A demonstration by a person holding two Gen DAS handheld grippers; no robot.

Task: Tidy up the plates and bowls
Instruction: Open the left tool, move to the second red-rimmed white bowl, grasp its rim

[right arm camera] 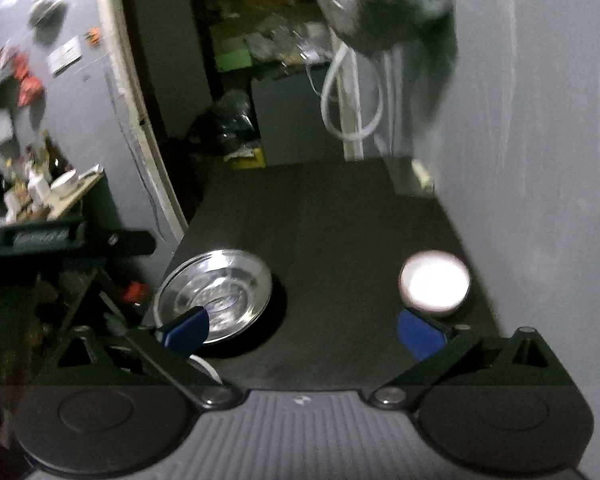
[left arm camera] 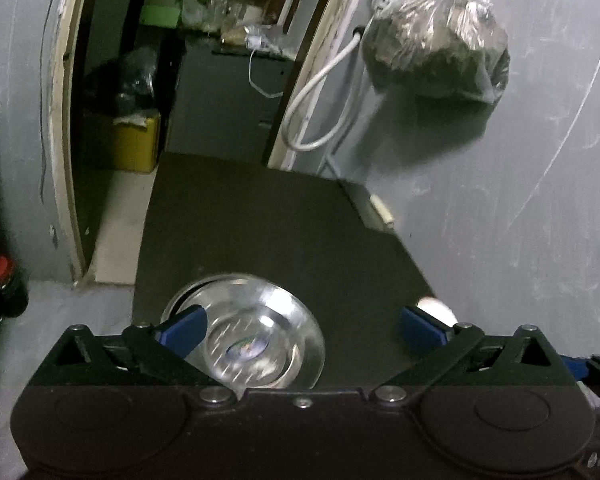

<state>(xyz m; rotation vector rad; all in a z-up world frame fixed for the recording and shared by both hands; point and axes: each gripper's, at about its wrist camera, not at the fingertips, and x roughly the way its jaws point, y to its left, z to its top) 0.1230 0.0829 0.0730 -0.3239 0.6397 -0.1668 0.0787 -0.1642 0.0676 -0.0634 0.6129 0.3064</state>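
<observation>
steel bowl [right arm camera: 214, 294]: shiny silver, blue centre sticker | small bowl [right arm camera: 434, 283]: white | table [right arm camera: 332, 216]: dark matte | wall [right arm camera: 540, 120]: grey | finger pads [right arm camera: 420, 334]: blue | crate [left arm camera: 134, 144], left of frame: yellow

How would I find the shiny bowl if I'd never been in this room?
Look at the dark table against the grey wall. Near its left edge sits the steel bowl, wide, shallow and mirror-bright, seemingly resting on a steel plate. The only other dish, a small white bowl, is on the right by the wall.
</observation>
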